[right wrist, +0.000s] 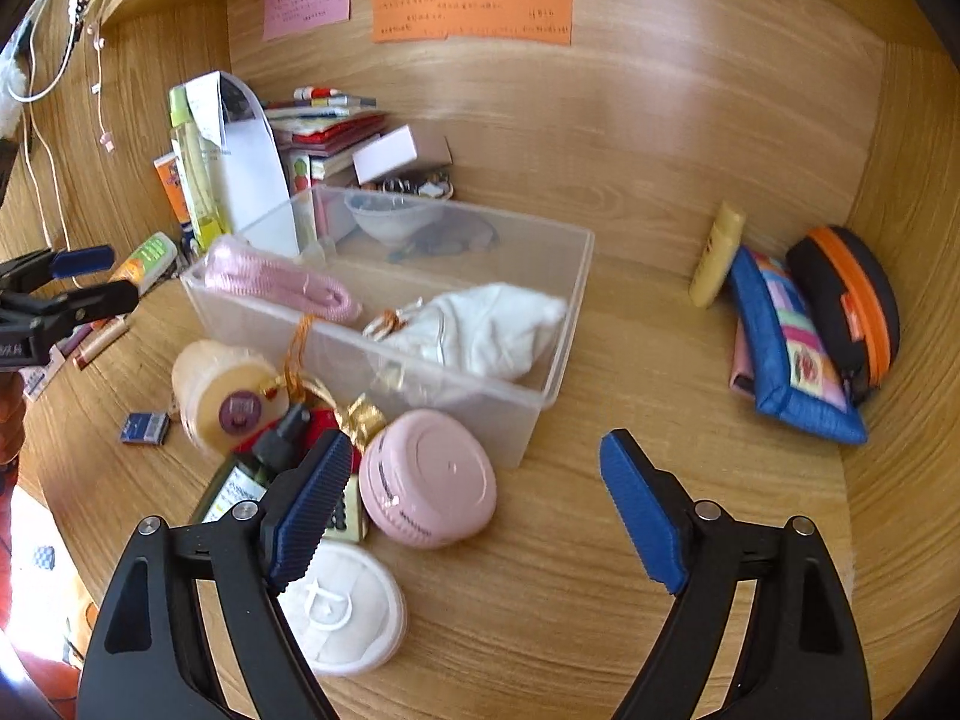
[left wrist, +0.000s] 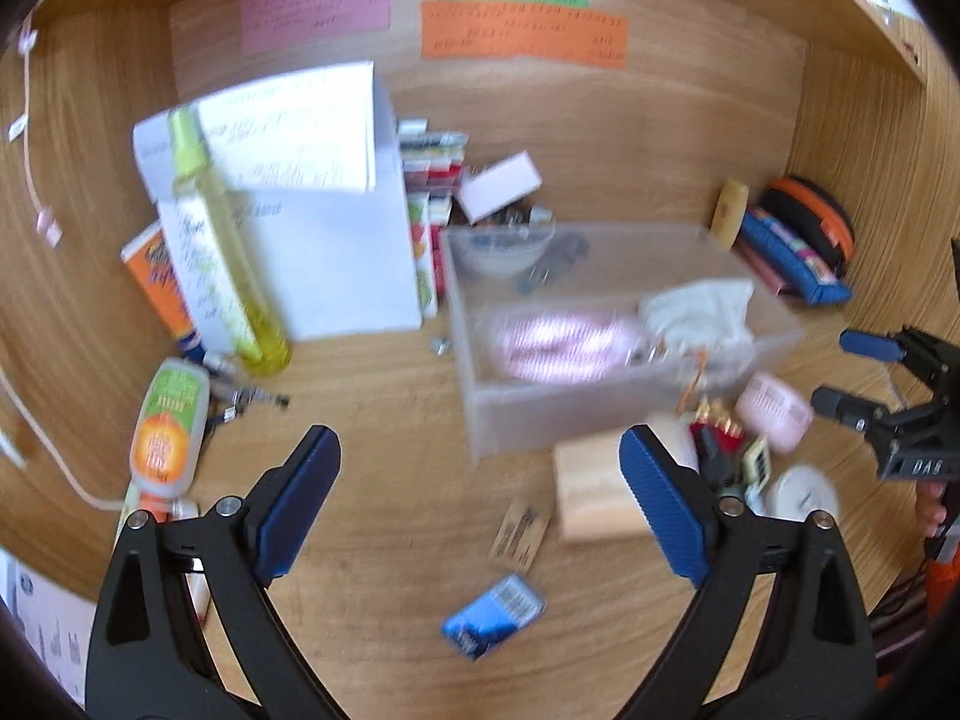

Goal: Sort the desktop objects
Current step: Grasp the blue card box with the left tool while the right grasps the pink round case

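Note:
A clear plastic box stands mid-desk, holding a pink cord, a white cloth and a small bowl. My left gripper hovers open before the box's front wall, nothing between its blue pads. A blue packet and a brown card lie on the desk under it. My right gripper is open and empty above the desk by the box's near corner, over a pink round case and a white round pad. Each gripper shows at the other view's edge: right, left.
A tall yellow bottle, white papers and stacked books crowd the back left. A green-orange tube lies at the left. A blue pouch, orange-black case and yellow tube lean at the right wall. Wooden walls enclose the desk.

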Available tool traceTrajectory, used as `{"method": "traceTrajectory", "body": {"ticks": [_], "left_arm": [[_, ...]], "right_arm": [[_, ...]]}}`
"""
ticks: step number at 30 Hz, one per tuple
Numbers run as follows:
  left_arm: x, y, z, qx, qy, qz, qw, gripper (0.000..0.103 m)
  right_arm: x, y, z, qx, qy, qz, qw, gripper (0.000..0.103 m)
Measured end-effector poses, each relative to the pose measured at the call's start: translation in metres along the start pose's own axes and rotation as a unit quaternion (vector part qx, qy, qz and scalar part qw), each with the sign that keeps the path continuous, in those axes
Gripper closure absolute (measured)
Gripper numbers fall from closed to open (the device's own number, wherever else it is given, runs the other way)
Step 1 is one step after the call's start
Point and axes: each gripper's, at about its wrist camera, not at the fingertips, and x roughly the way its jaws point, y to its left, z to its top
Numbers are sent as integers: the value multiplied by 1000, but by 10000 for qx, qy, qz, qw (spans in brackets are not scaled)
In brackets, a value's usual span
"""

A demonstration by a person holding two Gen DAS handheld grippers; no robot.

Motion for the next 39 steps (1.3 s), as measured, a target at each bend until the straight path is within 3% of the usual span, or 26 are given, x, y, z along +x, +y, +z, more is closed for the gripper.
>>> {"method": "traceTrajectory", "body": {"ticks": [18,25,30,32,35,39], "left_arm": [[24,8,-70,-207,992,-92,9948,8],[35,6,-80,-182,1135,-19,9934,8],[37,5,-82,-204,1014,128,9946,8],[35,4,-83,-235,923,150,9953,11],[32,4,-84,-255,805,177,9963,24],[30,4,-85,-263,734,195,9968,39]], "right_arm": [[40,-5,-14,405,588,386,9967,20],[53,-18,-8,552,626,547,9950,20],[60,-25,-7,787,686,754,9917,20],[61,-25,-7,809,684,779,9913,21],[60,-21,-7,736,640,755,9924,22],[59,-17,-5,660,579,830,9927,39]]}}
